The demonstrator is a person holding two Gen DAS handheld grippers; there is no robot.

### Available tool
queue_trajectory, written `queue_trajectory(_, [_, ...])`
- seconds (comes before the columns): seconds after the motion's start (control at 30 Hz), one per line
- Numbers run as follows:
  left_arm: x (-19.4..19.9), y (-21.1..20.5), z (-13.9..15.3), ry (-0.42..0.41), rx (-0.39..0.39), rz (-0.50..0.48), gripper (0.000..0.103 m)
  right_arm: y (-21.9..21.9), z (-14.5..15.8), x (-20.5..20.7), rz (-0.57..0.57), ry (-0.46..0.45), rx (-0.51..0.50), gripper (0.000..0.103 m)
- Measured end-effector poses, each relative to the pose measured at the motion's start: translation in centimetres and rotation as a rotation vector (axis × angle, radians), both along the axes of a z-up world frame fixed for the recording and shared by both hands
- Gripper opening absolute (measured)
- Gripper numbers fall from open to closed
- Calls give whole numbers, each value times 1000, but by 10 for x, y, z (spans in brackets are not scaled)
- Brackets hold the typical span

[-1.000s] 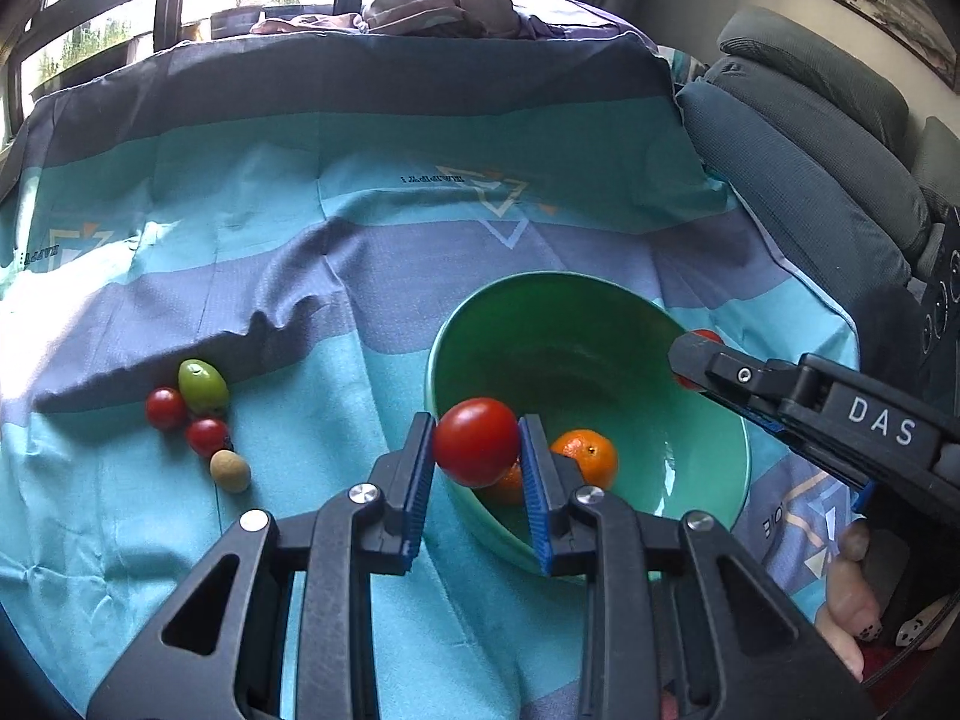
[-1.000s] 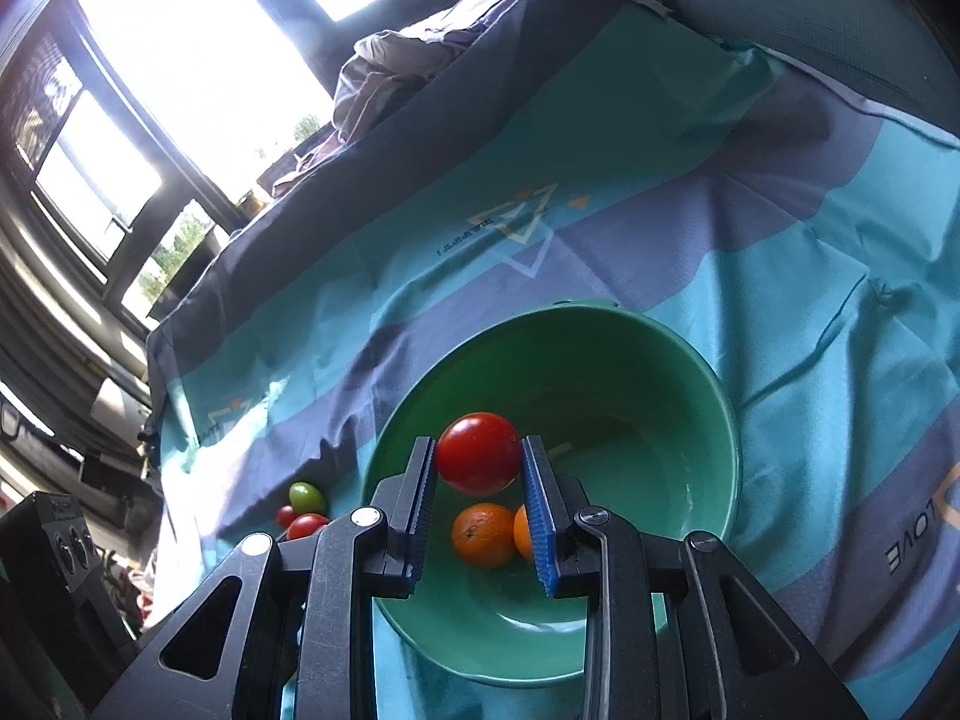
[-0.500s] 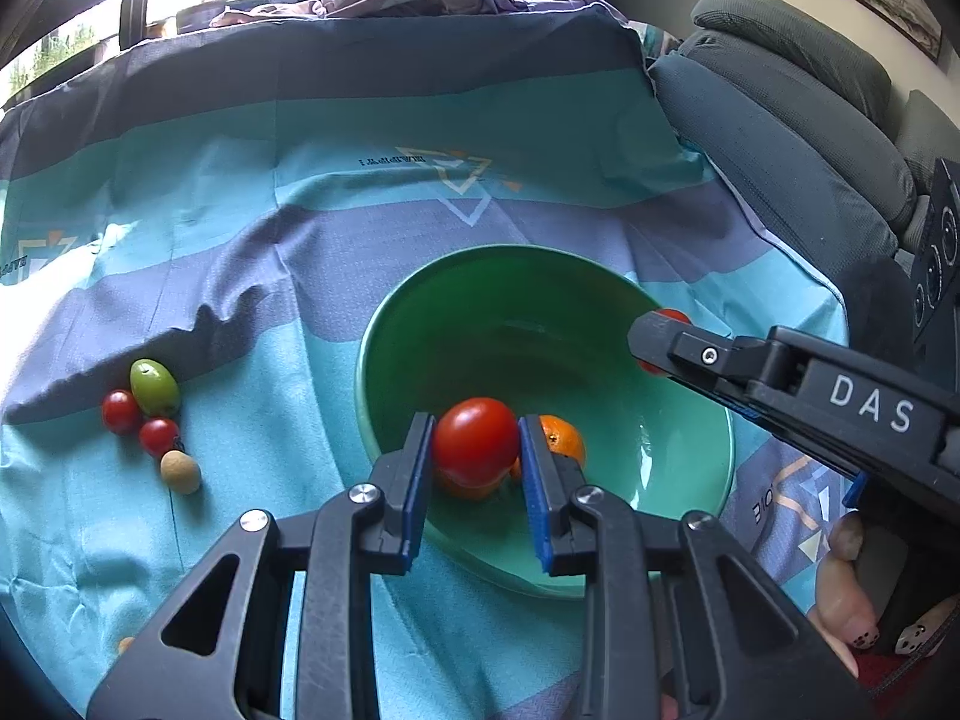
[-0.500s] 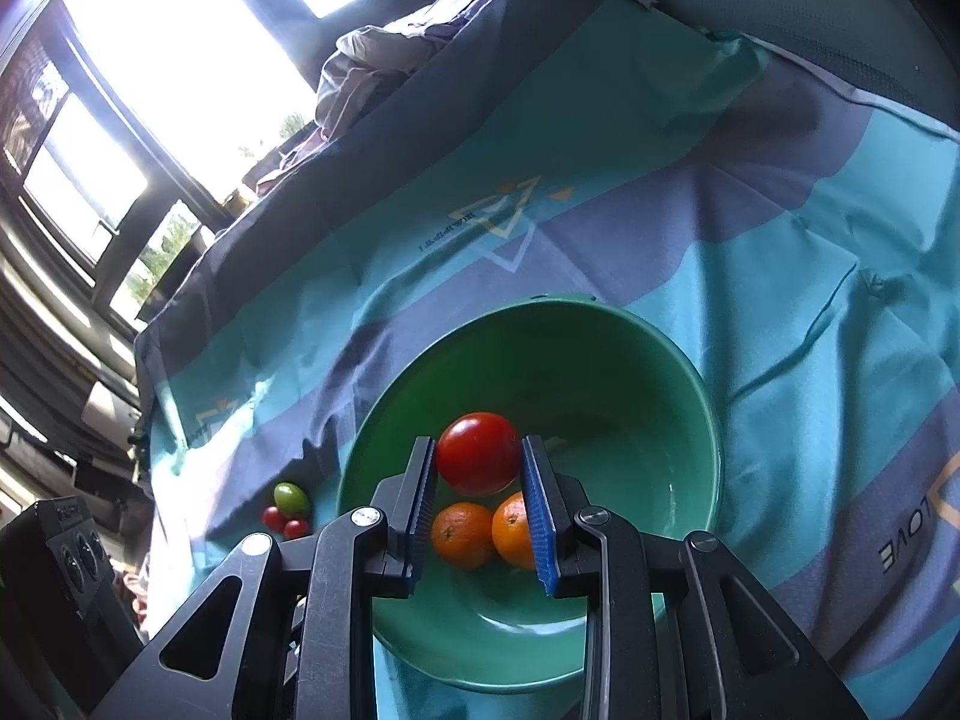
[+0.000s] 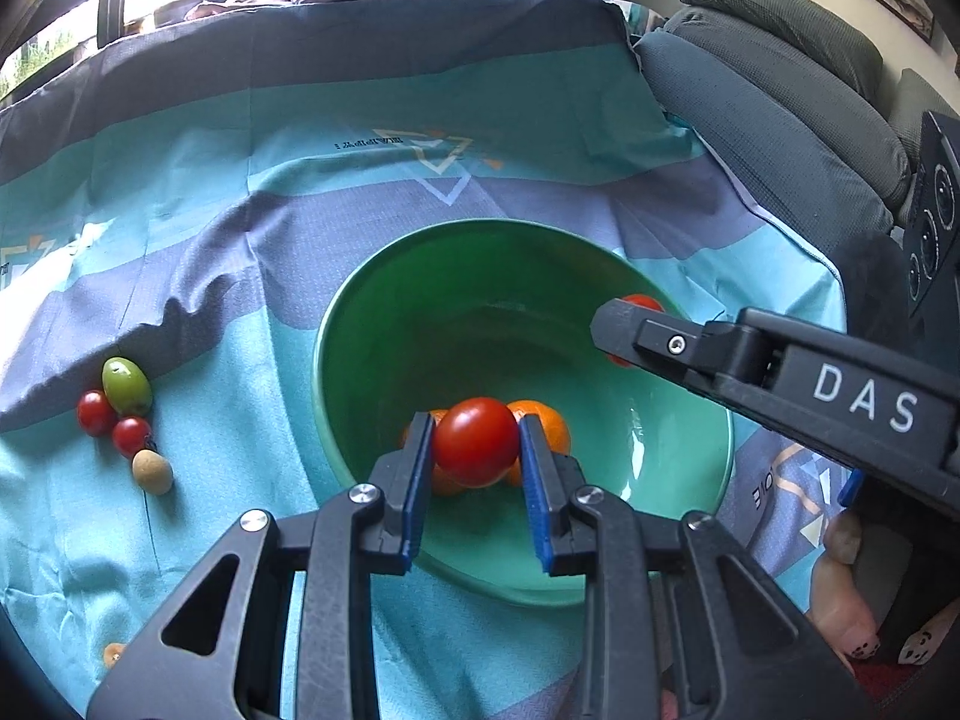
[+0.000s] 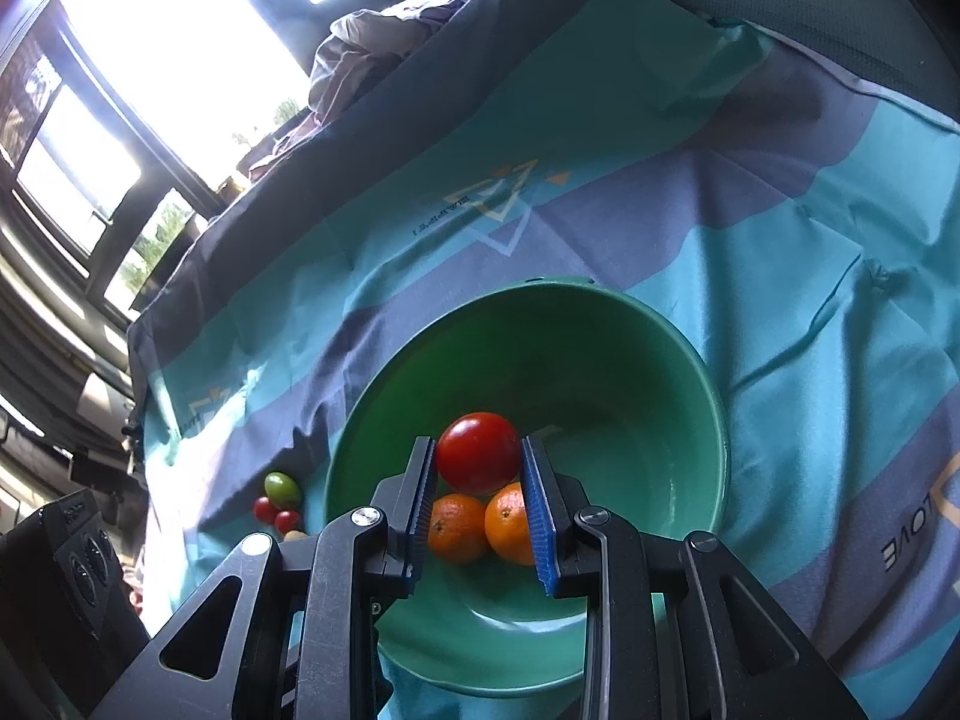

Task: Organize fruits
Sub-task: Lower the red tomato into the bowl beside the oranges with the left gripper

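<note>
While my left gripper sits clamped on a glossy red tomato at lower centre of the left wrist view, that fruit hangs over the green bowl, just above two oranges. At right of frame, my right gripper pinches a second tomato over the far rim. Loose fruit, including a green one, lies at middle left on the cloth.

Seen in the right wrist view, my right gripper is closed on its smooth, round tomato at centre, above both oranges. Released together, I judge, the tomatoes could strike the oranges and bruise or bounce out.
</note>
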State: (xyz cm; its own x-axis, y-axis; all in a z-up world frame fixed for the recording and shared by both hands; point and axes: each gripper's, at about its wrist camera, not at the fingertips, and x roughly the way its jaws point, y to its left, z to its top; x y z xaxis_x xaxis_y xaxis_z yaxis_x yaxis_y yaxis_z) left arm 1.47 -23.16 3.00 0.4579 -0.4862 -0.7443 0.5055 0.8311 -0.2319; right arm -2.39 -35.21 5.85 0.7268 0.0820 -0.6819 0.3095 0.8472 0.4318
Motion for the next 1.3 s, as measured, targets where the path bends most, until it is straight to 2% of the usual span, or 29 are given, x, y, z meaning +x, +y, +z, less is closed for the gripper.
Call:
queue_trajectory(0.7, [0,-9,-6,16,-9,-27,28,-5,-5,3,-12,29,8,31])
queue_trajectory(0.77, [0,-7,-4,15,-23,-25,30,-5,-6,3,-14,37,12,31])
queue_trajectory(0.83, [0,-4,-1,13,-33,-26,39,-5,-6,3,-14,36,17,31])
queue_trajectory(0.9, [-1,-1,2,6,-35,-25,40,-4,-5,3,-9,35,14,31])
queue_trajectory(0.97, [-3,3,6,-6,-30,-22,41,-4,-4,2,-13,31,6,38])
queue_trajectory(1.03, [-4,10,11,-13,-22,-17,44,-3,-2,1,-21,23,-4,46])
queue_trajectory(1.13, [-2,29,20,-20,-7,6,46,-1,0,0,-23,14,-8,47])
queue_trajectory(1.3, [3,81,40,-60,11,118,51,3,2,0,-5,-9,-4,47])
